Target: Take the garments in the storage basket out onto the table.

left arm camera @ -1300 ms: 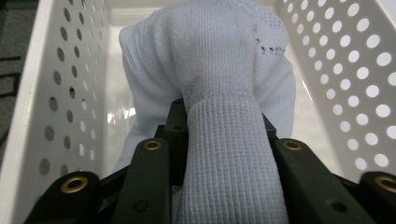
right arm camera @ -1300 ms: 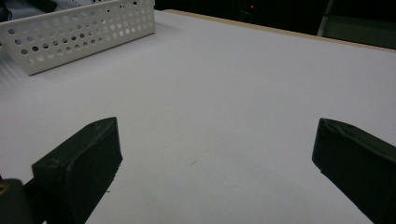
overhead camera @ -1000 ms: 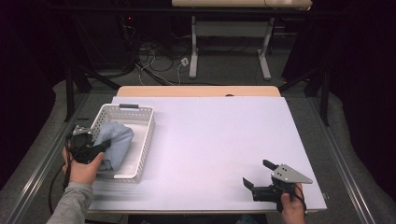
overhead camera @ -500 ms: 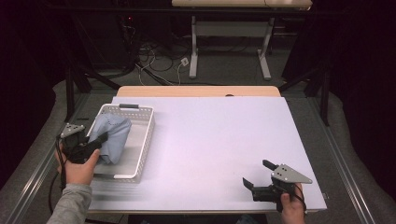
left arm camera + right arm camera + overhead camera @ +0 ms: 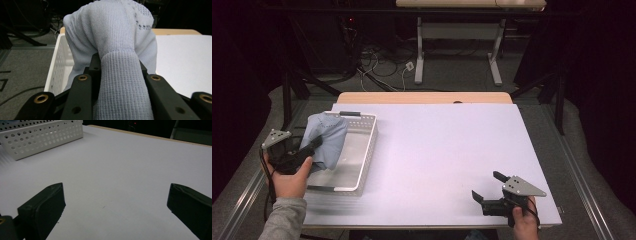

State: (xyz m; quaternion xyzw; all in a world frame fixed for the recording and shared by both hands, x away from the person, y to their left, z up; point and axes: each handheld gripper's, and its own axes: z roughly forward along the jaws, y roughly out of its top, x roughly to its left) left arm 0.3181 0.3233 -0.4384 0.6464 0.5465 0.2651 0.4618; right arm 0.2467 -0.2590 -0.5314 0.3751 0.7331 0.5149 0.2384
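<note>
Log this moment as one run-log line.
left claw: shut on blue knit garment, lifted above white basket | right claw: open, low over table

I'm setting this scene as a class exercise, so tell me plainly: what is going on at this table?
A person works with a tool in each hand. The left tool is shut on a pale blue knitted garment, holding it up over the white perforated plastic basket at the table's left. The right tool rests open and empty near the white table's front right corner.
</note>
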